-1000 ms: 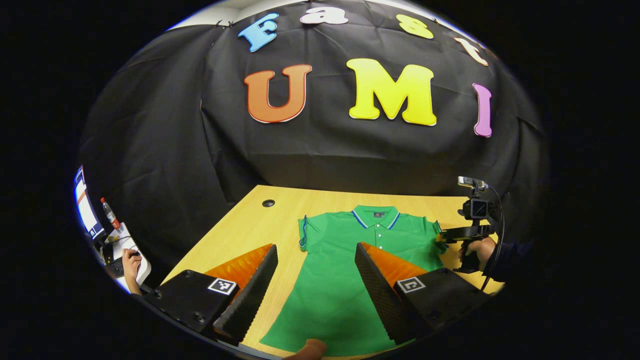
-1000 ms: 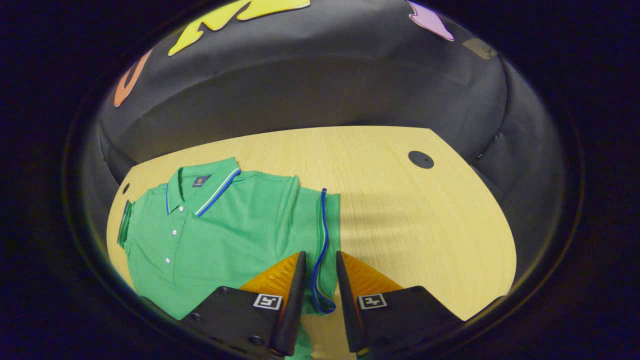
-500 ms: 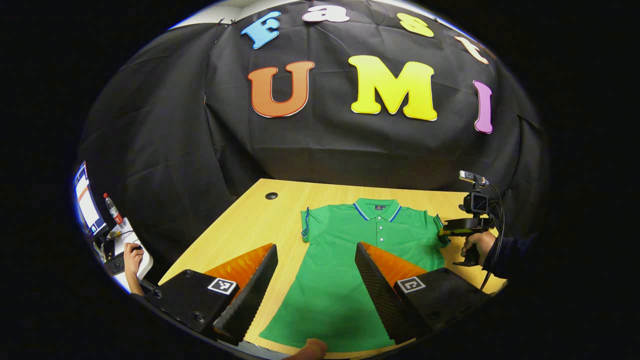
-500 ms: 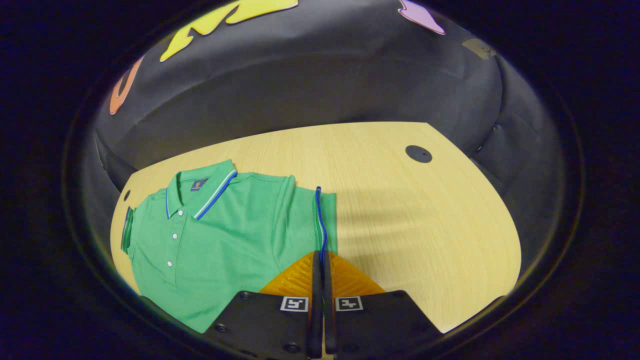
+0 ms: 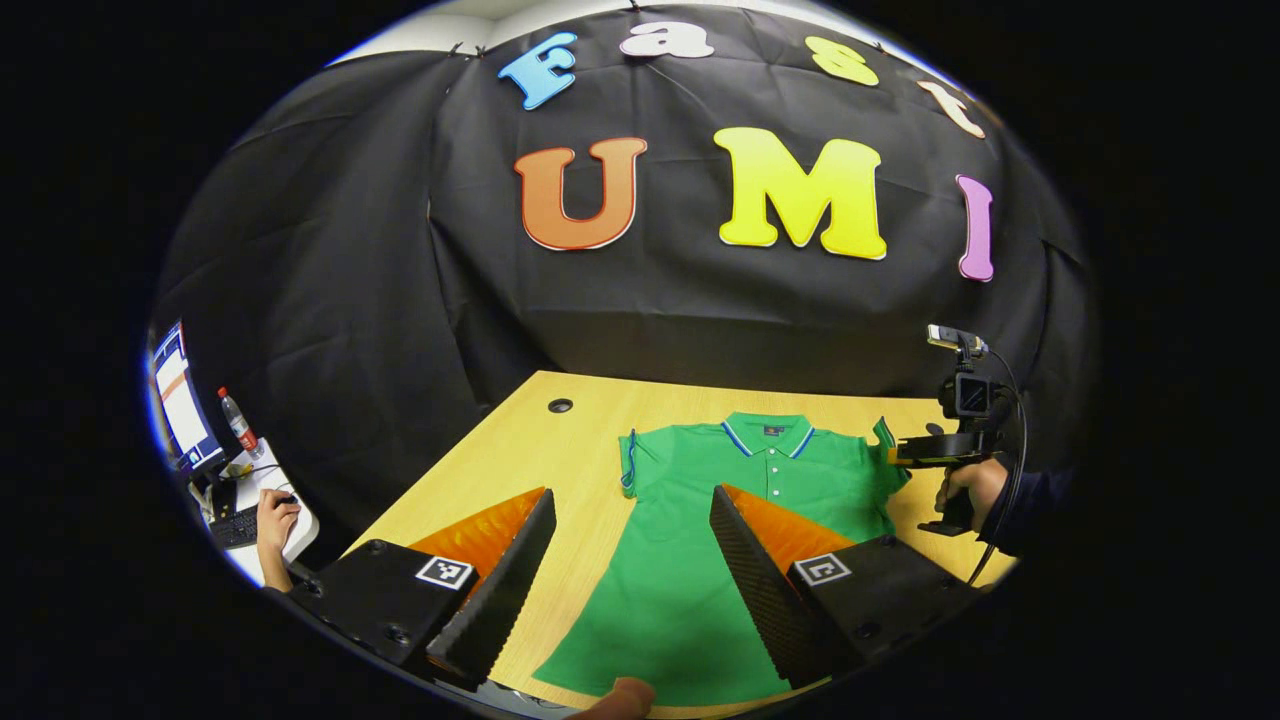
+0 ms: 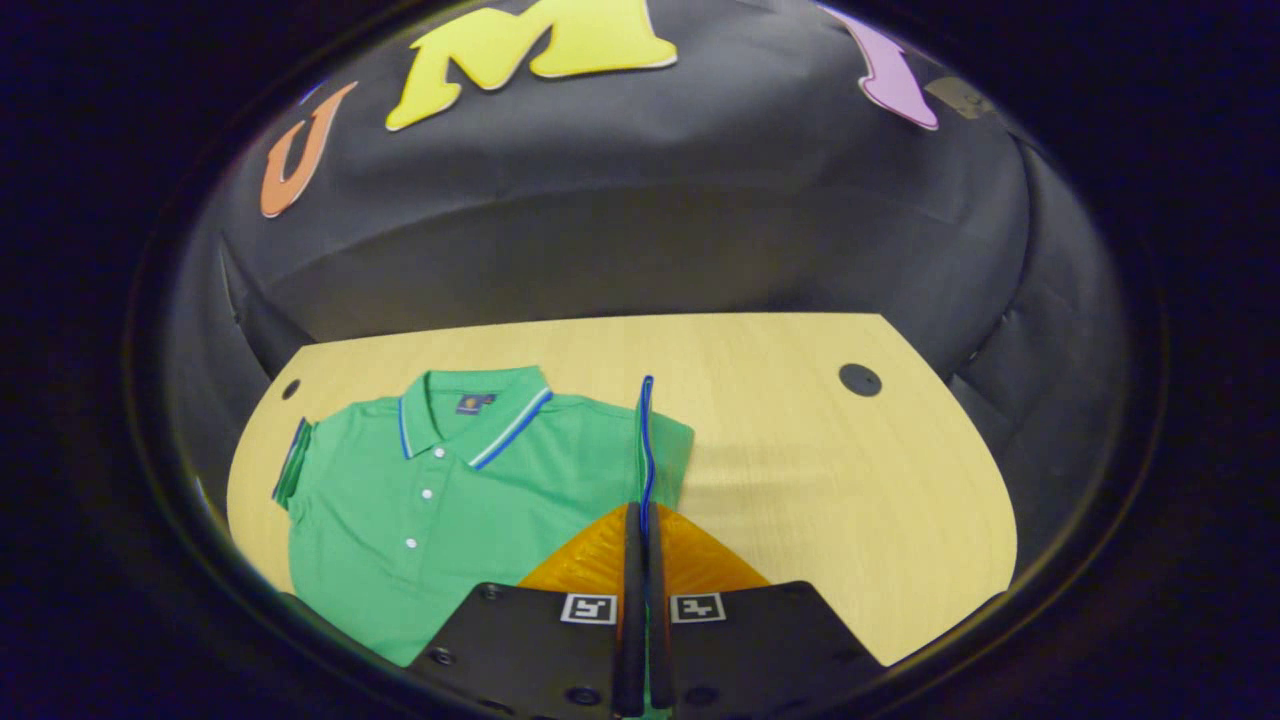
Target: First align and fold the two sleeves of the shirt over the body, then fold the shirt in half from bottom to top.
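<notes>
A green polo shirt (image 5: 690, 570) with a blue-and-white trimmed collar lies face up on the wooden table (image 5: 480, 470). In the left gripper view my left gripper (image 5: 630, 495) hovers open above the shirt's lower left part, with nothing between its fingers. Farther right, a hand (image 5: 968, 485) holds my right gripper (image 5: 900, 456) at the shirt's right sleeve (image 5: 884, 436), which is raised off the table. In the right gripper view my right gripper (image 6: 637, 512) is shut on that sleeve's blue-edged hem (image 6: 647, 440), and the shirt (image 6: 440, 500) spreads to its left.
Round cable holes sit in the table's far corners (image 5: 560, 405) (image 6: 858, 379). A side desk with a monitor (image 5: 172, 400), a bottle (image 5: 238, 422) and a person's hand (image 5: 272, 515) stands at the left. Bare table (image 6: 820, 480) stretches right of the sleeve.
My right gripper went from open around the sleeve hem to shut on it and has lifted the sleeve upright. The left gripper stayed open and barely shifted.
</notes>
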{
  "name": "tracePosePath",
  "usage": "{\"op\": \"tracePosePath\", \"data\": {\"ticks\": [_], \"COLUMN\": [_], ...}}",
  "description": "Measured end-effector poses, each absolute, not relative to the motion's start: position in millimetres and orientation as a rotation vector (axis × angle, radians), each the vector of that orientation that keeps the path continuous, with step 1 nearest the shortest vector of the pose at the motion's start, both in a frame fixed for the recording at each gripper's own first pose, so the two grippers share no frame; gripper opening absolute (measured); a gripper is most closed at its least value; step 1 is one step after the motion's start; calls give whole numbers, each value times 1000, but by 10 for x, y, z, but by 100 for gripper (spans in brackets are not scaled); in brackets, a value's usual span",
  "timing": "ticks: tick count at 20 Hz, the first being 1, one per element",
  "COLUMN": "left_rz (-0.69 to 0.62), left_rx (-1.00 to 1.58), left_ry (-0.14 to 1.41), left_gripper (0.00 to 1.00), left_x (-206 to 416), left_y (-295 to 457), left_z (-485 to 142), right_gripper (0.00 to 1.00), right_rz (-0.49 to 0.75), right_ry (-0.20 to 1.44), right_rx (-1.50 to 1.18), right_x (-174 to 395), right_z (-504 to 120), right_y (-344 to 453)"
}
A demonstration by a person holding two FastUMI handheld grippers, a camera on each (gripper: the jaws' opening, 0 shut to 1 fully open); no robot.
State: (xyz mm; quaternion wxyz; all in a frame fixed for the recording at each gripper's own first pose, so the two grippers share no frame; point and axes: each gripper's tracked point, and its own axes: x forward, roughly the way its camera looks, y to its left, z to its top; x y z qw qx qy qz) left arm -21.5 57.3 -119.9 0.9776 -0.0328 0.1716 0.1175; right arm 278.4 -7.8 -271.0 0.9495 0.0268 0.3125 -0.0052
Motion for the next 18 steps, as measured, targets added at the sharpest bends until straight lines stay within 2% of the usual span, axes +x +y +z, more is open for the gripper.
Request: {"op": "tracePosePath", "data": {"ticks": [4,5,8,10,15,18], "left_rz": [268,280,316,336,364,361], "left_rx": [-86,-88,-98,-114,-117,-126], "left_ry": [351,356,372,389,395,412], "left_gripper": [100,100,100,100,100,100], "left_x": [-296,-319,-421,-466,-572,-622], "left_y": [719,771,933,997,1148,1229], "left_z": [-1246,-1266,-1346,-1405,-1449,-1531], "right_gripper": [5,2,5,2,5,7], "right_rz": [55,74,119,141,154,163], "right_ry": [610,610,633,647,684,668], "right_rx": [0,-15,-39,-55,-81,-84], "right_x": [2768,2765,2732,2722,2676,2642], "right_z": [-2663,-2687,-2822,-2947,-3161,-3071], "right_y": [357,482,821,997,1223,1272]}}
